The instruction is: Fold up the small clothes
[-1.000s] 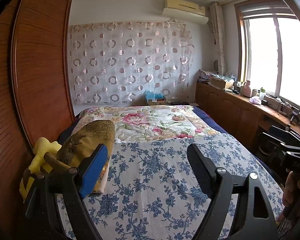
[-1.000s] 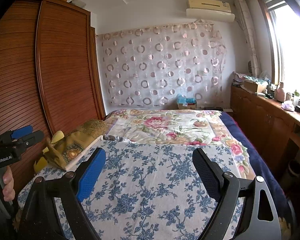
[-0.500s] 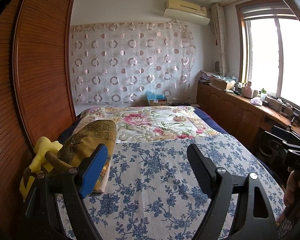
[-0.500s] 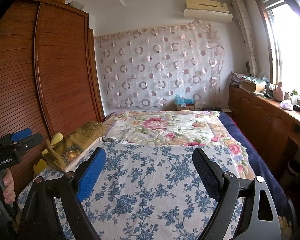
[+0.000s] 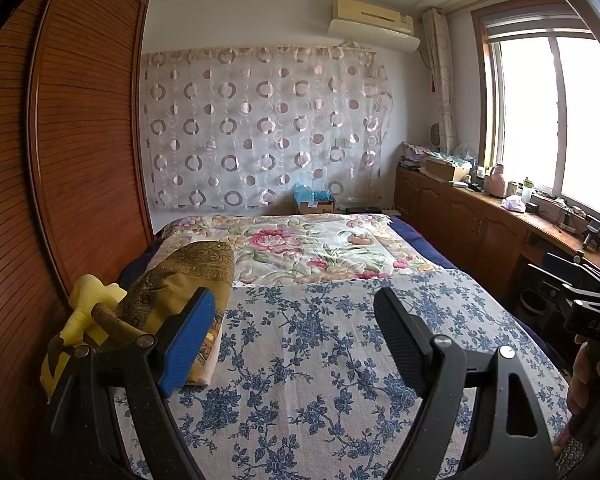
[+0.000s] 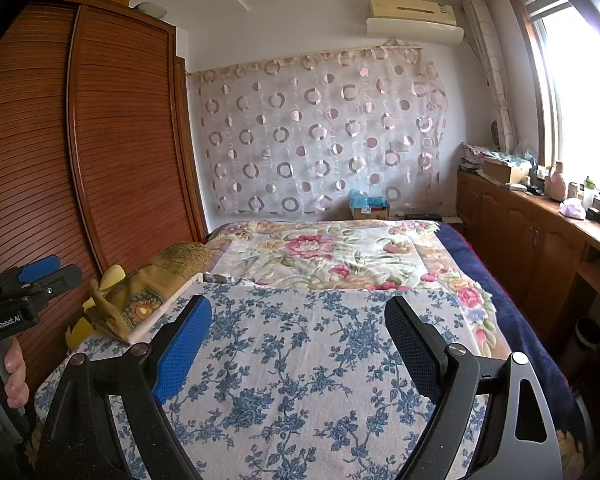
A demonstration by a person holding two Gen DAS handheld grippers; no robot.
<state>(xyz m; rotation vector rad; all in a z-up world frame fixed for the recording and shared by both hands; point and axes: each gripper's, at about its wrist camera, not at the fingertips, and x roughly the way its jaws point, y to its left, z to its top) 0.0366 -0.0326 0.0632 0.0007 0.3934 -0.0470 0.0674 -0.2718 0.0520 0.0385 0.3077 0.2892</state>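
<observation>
Clearly no garment between either gripper's open jaws over the bedsheet (image 5: 300, 360)

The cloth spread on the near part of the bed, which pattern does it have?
Blue flowers on white cloth; the right wrist view shows it best.

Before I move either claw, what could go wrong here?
1. Both claws, left and right, hang open and empty over the blue sheet; closing low might pinch it instead of clothing.
2. The gold pillow sits by the left claw; a sideways sweep could push it.
</observation>
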